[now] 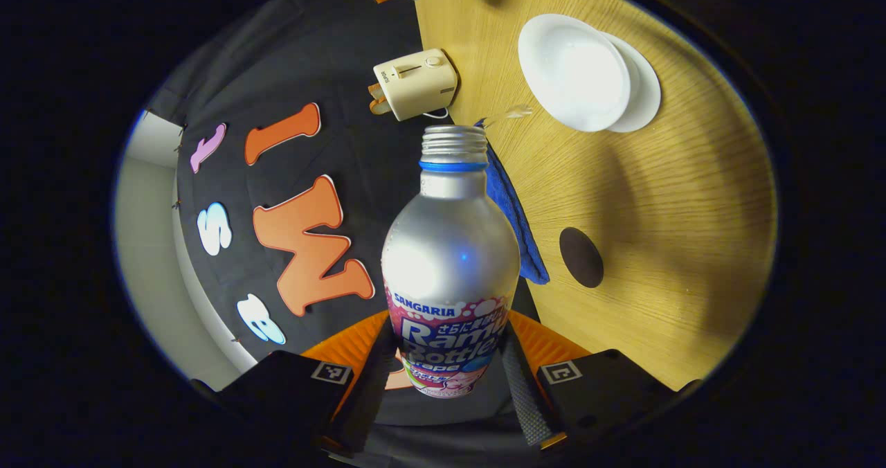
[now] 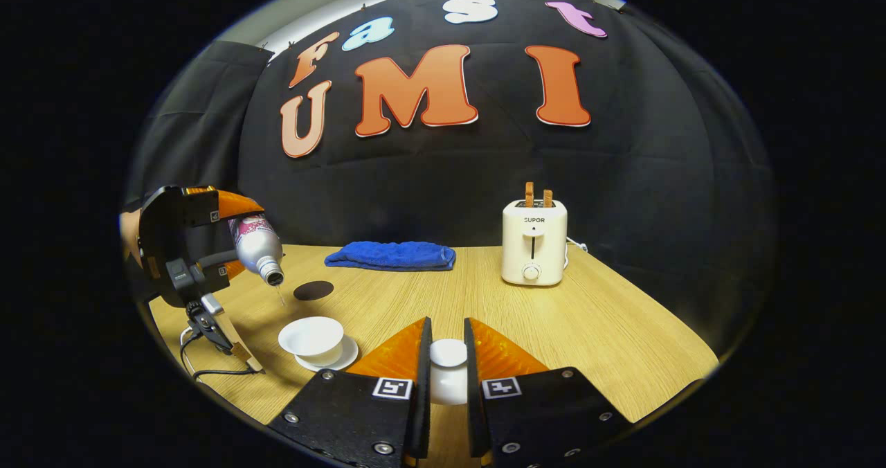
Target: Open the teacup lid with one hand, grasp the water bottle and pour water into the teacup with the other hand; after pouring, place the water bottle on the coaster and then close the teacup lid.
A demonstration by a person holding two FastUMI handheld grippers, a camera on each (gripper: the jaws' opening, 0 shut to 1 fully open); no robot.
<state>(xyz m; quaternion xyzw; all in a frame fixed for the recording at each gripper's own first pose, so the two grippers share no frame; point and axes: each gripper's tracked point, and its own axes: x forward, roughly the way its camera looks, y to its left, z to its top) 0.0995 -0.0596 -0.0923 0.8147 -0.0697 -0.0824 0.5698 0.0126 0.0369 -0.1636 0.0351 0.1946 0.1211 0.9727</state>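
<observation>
The left hand-held gripper pinches the water bottle at its lower part, one finger on each side. In the right gripper view this bottle is tilted with its open mouth down, above the teacup, and a thin stream of water falls from it. The teacup is open and stands on its saucer on the tabletop. The right hand-held gripper is pressed on the white teacup lid and holds it above the tabletop, beside the cup. The dark round coaster lies behind the teacup. A blue towel and a toaster stand near the wall.
</observation>
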